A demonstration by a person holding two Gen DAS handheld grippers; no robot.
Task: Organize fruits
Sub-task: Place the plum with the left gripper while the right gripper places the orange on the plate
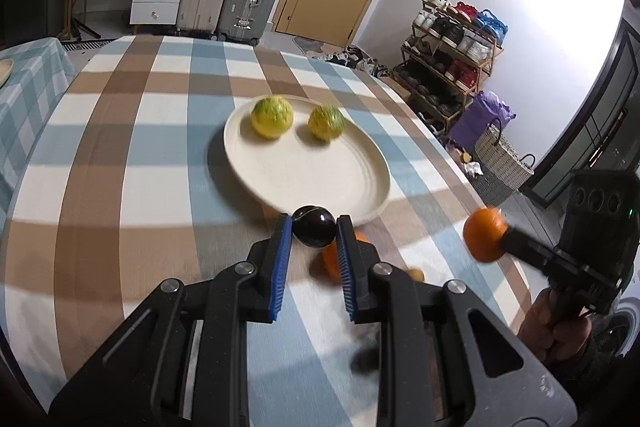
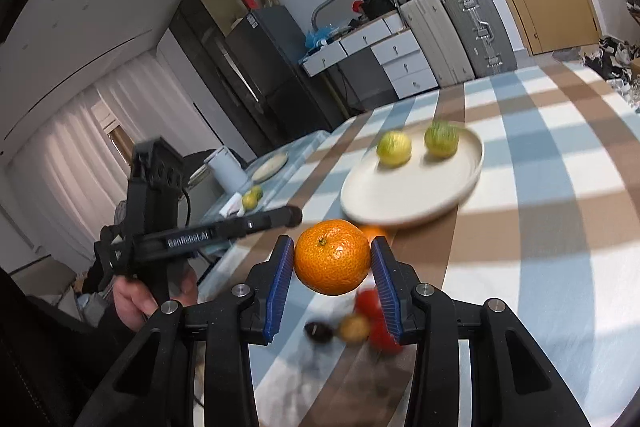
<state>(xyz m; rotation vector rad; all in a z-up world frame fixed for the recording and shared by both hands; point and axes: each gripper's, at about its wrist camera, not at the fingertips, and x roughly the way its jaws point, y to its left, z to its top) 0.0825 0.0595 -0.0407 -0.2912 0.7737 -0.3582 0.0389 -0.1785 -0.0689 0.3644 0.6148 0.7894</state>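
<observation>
Blue pads of the left gripper [image 1: 311, 233] clamp a dark plum [image 1: 314, 231], lifted off the cloth just short of the plate's near rim. R gripper [image 2: 332, 257] likewise clamps an orange [image 2: 332, 257], also off the table; in the left view it hangs to the right of the plate, well apart from the plum.

On the cloth below/near: a second orange [image 1: 330, 261] half hidden behind the L finger, plus, in the right view, another dark fruit [image 2: 318, 331], a yellowish one [image 2: 354, 327] and a red one [image 2: 376, 311], all blurred, can't say more.

Farther: cream plate [image 1: 352, 179] w/ two yellow-green fruits [image 1: 272, 117] sitting at its far edge, side by side, not touching. Near half of the plate is bare.

Step in hand, as I read it: carry both fruits to the plate. To do it well: bring the plum in over the near rim, set it low on the bare near part, let go only once it rests, since round fruit rolls. Keep the orange to the right so the two tools don't cross; land it clear of the green pair.

Pose: L tool tips down toward the plate; R tool sits flatter, rolled sideways. A hand [image 1: 568, 327] grips the R handle.
</observation>
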